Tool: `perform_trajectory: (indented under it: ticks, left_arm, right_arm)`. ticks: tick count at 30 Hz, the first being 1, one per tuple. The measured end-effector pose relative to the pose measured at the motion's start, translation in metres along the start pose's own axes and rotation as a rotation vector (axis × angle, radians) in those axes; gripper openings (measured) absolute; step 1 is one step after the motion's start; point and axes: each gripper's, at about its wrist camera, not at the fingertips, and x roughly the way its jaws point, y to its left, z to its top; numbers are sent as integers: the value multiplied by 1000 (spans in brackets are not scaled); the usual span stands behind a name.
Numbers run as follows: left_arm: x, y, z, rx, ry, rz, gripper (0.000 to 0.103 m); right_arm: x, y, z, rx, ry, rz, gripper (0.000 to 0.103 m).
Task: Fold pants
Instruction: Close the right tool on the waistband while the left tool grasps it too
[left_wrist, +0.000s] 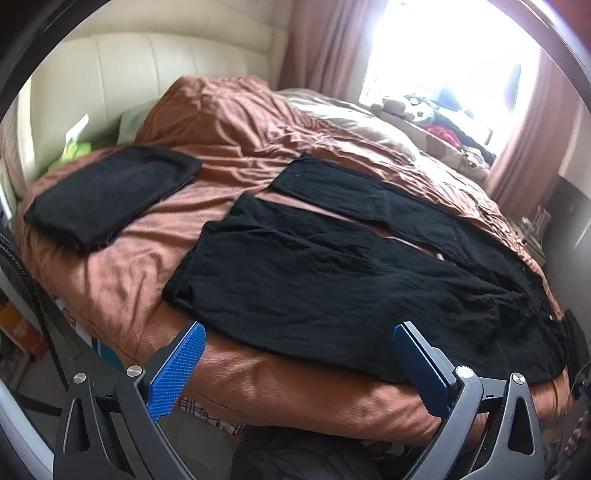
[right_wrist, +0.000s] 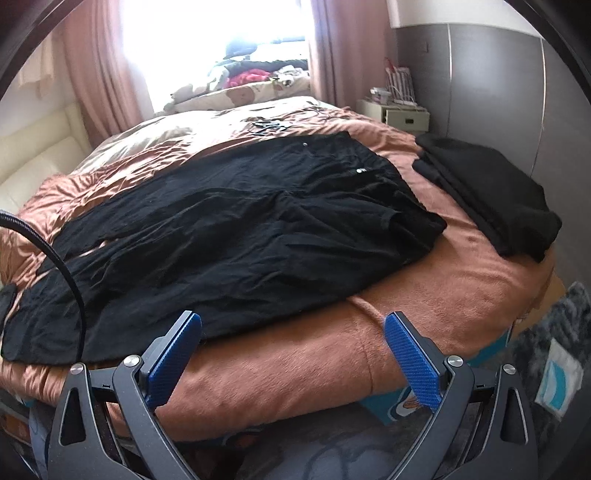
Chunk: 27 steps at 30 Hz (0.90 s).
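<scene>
Matt black crinkled cloth pants (left_wrist: 332, 273) on a sheeny rust-brown fabric bedspread (left_wrist: 122, 266); textured blue jaws.

Bright window (right_wrist: 207, 40), pink curtains (right_wrist: 99, 74), cream headboard (left_wrist: 147, 70), grey wardrobe (right_wrist: 491, 92)

Home bedroom: bed (left_wrist: 229, 391), padded headboard (left_wrist: 147, 66), curtains (right_wrist: 103, 74), nightstand (right_wrist: 400, 116).

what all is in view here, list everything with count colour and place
pants: 1, black, spread flat on the bed, legs apart
folded garment: 1, black, on the bed beside the pants
blanket: 1, rust brown, covering the bed
headboard: 1, cream, behind the bed
curtains: pink, flanking the bright window
nightstand: 1, cream, by the grey wardrobe
left gripper: blue pads, open, at the bed edge
right gripper: blue pads, open, at the bed edge
</scene>
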Motion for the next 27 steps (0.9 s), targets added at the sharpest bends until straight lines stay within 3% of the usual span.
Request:
perform_trajectory:
  ticks: [6, 11, 14, 20, 24, 27]
  left_arm:
    - [18, 13, -1, -46, 31, 21, 94]
    - [40, 27, -4, -97, 97, 36, 76]
    - [52, 35, -5, -126, 124, 45, 72]
    - [79, 55, -6, -199, 186, 48, 60]
    - [83, 69, -2, -253, 173, 35, 58]
    - [88, 75, 3, -270, 167, 48, 50]
  right_arm:
    - [18, -16, 9, 64, 25, 0, 100]
    - [28, -24, 15, 86, 33, 1, 99]
    - [34, -31, 19, 100, 35, -2, 99]
    - [50, -46, 23, 139, 69, -24, 89]
    - [57, -57, 25, 175, 88, -31, 88]
    - [64, -69, 26, 208, 104, -20, 84]
